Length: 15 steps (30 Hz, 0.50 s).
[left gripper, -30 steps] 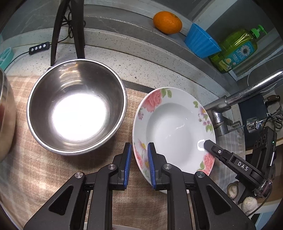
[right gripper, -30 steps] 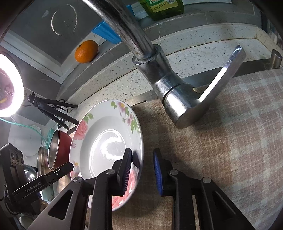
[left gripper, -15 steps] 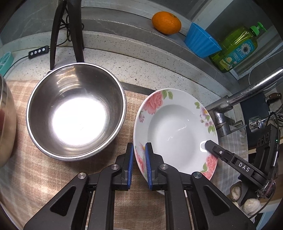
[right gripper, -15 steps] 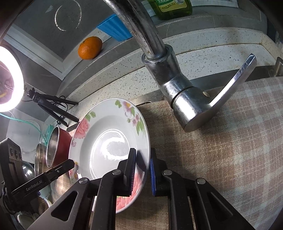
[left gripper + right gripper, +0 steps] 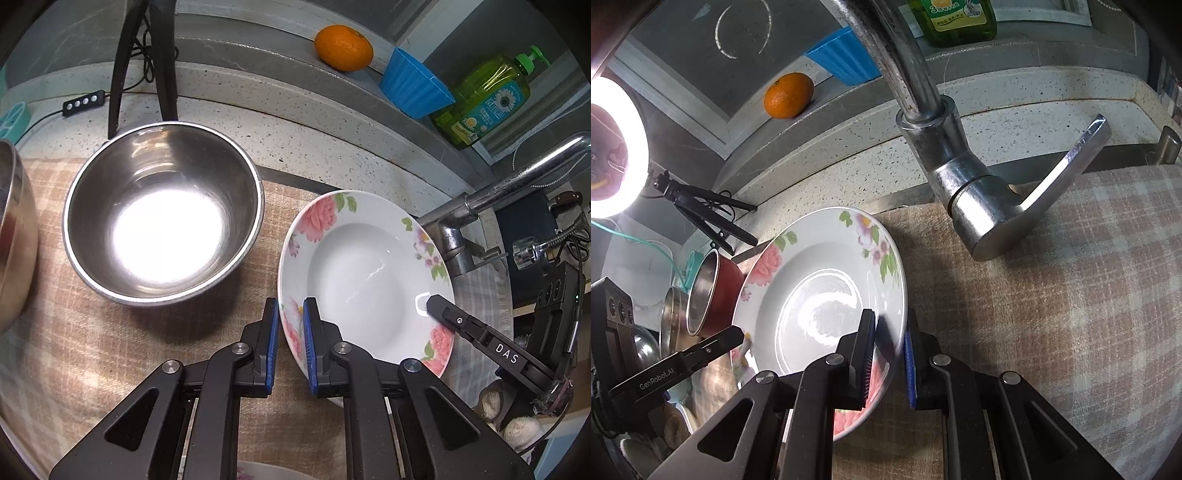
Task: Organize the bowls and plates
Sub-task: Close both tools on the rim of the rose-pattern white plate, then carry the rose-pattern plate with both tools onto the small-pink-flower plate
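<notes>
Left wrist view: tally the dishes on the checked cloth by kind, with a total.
Floral plates: 1
Steel bowls: 2, one whole, one cut off at the left edge
Total: 3

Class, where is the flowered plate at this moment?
In both wrist views the flowered plate lies on the checked cloth, between the steel bowl and the faucet, with both grippers clamped on its rim.
</notes>
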{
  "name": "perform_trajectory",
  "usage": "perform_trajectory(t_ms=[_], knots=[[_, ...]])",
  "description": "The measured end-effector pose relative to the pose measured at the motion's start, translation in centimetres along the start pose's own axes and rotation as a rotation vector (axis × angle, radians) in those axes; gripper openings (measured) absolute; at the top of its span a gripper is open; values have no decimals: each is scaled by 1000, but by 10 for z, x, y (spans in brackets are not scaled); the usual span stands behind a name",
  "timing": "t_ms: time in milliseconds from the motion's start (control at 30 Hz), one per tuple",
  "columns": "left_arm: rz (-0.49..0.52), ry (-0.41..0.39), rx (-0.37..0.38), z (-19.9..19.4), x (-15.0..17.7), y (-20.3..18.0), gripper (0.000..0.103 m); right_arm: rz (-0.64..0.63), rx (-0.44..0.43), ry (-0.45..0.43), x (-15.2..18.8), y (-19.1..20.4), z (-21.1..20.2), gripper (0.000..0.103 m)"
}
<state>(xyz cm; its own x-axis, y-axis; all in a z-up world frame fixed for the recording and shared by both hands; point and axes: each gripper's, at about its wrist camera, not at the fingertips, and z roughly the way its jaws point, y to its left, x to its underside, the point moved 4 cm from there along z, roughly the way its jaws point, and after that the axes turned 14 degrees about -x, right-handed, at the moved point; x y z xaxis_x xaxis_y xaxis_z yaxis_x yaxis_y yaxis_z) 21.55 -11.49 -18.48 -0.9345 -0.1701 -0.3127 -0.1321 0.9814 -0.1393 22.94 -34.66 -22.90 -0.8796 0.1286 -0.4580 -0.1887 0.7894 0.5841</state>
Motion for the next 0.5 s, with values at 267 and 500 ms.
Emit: perform_trajectory(t_ms=[267,500], knots=[[2,1,-4,-5,11,3,11,-38,4,14,13,8,-5,13],[12,4,-7,-6,17,3,10,-32,-8,33,24,5,-7,13]])
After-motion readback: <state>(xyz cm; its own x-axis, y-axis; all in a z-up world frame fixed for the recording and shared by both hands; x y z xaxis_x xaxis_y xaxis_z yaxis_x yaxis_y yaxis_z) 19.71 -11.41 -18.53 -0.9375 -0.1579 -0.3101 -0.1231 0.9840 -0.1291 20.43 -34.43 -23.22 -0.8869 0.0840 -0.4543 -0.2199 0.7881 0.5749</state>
